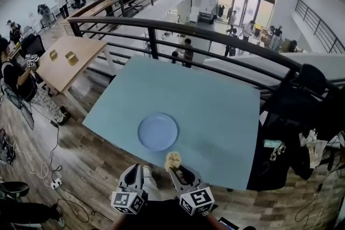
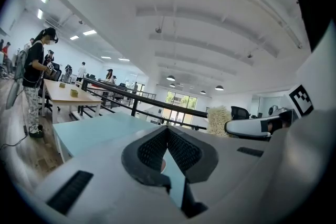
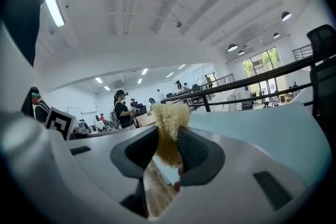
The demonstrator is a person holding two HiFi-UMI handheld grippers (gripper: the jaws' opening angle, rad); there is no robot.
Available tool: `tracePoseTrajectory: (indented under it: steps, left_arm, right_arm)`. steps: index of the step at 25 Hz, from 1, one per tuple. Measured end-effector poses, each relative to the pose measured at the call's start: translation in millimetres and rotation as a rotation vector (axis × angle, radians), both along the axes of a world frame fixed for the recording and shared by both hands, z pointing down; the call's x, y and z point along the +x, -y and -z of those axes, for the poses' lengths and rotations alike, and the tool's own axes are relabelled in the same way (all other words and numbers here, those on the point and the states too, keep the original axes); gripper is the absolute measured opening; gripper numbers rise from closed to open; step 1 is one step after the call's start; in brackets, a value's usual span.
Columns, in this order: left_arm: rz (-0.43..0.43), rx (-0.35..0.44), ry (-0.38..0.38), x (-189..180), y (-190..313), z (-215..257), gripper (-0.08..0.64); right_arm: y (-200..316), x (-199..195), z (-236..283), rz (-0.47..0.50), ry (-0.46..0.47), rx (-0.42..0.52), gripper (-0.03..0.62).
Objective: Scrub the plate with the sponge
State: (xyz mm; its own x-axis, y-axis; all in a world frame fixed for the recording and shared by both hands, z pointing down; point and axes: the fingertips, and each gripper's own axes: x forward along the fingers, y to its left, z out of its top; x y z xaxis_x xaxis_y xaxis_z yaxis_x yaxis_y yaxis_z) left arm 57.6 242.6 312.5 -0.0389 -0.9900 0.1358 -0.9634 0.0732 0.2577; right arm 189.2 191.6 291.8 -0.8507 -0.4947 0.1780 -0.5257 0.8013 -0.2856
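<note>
While the right gripper (image 3: 168, 147) pinched a frizzy yellow sponge (image 3: 169, 117) by the pale blue table's (image 1: 215, 107) near edge, the left gripper (image 2: 167, 137) was pressed together, empty, with the round translucent plate (image 1: 157, 131) just ahead.

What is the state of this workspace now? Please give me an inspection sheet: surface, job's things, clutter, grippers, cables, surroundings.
Surface: light blue table, bare except for the plate.
Job's things: plate lies flat near the table's near edge and looks empty; yellowish sponge is held at that edge, apart from the plate.
Clutter: nothing seen on the table.
Grippers: left gripper has its jaws together with nothing between them; right gripper is clamped on the sponge.
Cables: a cable runs over the wooden floor at the left; none on the table.
Surroundings: black railing behind the table, wooden table and a person at the left.
</note>
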Motion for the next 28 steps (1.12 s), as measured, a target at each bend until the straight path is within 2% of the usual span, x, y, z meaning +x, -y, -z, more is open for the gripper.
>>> tracePoseTrajectory:
  steps: [6, 11, 28]
  left_arm:
    - [-0.082, -0.019, -0.004, -23, 41, -4, 0.003]
    - [-0.133, -0.024, -0.009, -60, 74, -3, 0.003]
    - [-0.325, -0.029, -0.015, -147, 180, -2, 0.003]
  right_arm:
    - [35, -15, -3, -0.098, -0.011, -0.020, 0.117]
    - [63, -43, -1, -0.169, -0.018, -0.025, 0.117]
    - [140, -129, 0, -0.345, -0.015, -0.026, 0.117]
